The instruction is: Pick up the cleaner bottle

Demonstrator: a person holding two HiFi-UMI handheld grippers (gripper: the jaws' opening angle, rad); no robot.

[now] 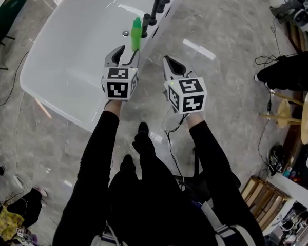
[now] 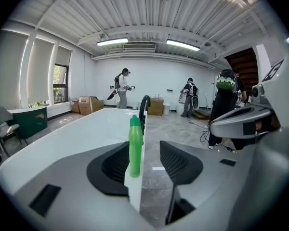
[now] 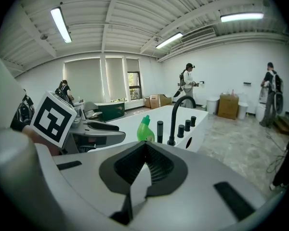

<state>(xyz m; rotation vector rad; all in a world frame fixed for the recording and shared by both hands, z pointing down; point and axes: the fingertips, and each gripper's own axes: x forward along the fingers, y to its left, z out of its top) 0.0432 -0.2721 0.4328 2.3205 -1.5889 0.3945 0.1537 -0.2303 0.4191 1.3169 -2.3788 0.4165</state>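
Left gripper view: cleaner bottle (image 2: 135,146) narrow; right gripper view: broad, beside faucet (image 3: 174,122).

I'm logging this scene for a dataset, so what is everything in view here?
bathtub: one, white, floor ahead of the person
cleaner bottle: one, green, upright on the bathtub's rim, near the faucet
faucet: one, black, with black knobs, same rim
cardboard boxes: several, brown, by the far wall
other people: three, dark and light clothes, around the room
stools: two, light wood, floor at right
left gripper: one, grey, jaws open, cleaner bottle ahead, ungripped
right gripper: one, grey, jaws shut, empty
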